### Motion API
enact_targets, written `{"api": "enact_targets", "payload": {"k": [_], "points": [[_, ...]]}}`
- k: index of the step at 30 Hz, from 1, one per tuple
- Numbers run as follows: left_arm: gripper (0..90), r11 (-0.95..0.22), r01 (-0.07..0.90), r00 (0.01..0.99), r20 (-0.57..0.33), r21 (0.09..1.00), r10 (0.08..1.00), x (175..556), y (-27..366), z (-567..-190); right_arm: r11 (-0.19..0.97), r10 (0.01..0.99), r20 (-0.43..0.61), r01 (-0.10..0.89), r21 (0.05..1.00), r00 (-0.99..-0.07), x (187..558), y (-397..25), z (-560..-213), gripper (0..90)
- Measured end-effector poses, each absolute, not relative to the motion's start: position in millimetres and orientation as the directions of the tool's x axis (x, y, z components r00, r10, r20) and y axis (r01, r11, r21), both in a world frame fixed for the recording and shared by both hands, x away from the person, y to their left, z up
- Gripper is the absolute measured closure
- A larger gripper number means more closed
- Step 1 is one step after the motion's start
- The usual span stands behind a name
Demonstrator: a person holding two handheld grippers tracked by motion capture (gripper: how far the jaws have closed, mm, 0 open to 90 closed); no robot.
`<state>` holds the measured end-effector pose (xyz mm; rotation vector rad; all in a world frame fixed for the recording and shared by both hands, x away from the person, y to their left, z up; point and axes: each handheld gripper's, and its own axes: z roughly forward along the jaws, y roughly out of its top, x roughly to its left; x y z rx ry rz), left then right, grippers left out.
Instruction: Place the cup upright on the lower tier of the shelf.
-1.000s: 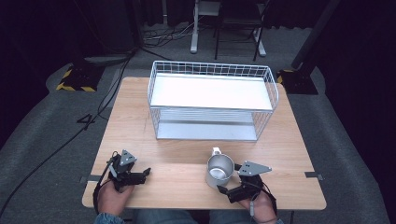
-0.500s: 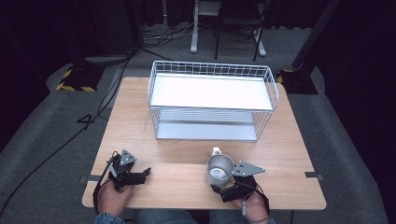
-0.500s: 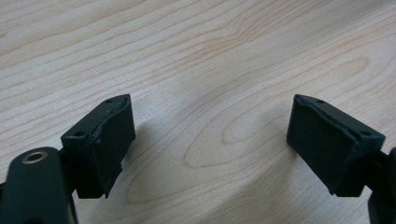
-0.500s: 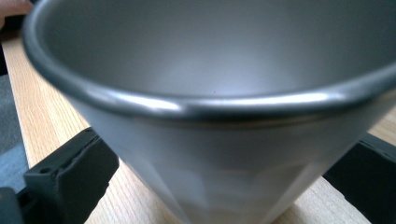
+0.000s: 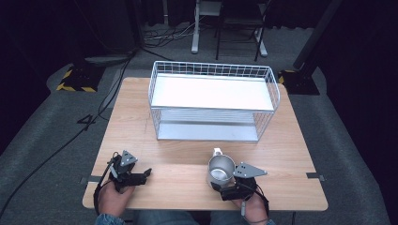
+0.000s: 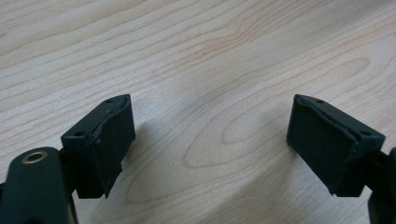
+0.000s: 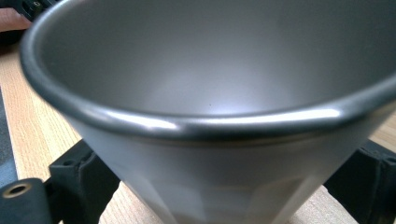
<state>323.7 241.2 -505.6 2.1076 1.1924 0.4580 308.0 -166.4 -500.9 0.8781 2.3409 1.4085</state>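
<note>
A metal mug [image 5: 220, 168] with a white handle stands upright near the table's front edge, right of centre. My right gripper [image 5: 219, 187] reaches it from the near right. In the right gripper view the mug [image 7: 210, 70] sits very close between the two jaws of my right gripper [image 7: 222, 186], which stand wide apart on either side of its lower body, open. My left gripper [image 5: 143, 176] rests low at the front left of the table, open. In the left gripper view my left gripper [image 6: 210, 149] has bare wood between its jaws.
A white wire basket rack [image 5: 213, 70] with two levels stands at the middle and back of the wooden table [image 5: 187, 154]. Bare wood lies between it and the grippers. Dark floor with cables and chair legs lies beyond the table.
My right gripper has slid a little to the left, bringing its jaws in around the mug's base. The mug and my left gripper have stayed where they were.
</note>
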Motion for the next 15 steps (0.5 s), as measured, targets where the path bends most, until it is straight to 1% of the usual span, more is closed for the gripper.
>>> {"api": "enact_targets", "payload": {"k": [6,15], "points": [[15.6,-0.362,0.621,0.522,-0.021,0.695,0.853,323.6,241.2,-505.6,0.359,0.615,0.035,0.319,0.877,-0.788,306.2,-166.4,-500.5,8.3],[15.7,-0.363,0.620,0.522,-0.020,0.696,0.853,323.7,241.2,-505.6,0.364,0.609,0.026,0.308,0.879,-0.793,305.5,-165.0,-499.6,8.5]]}}
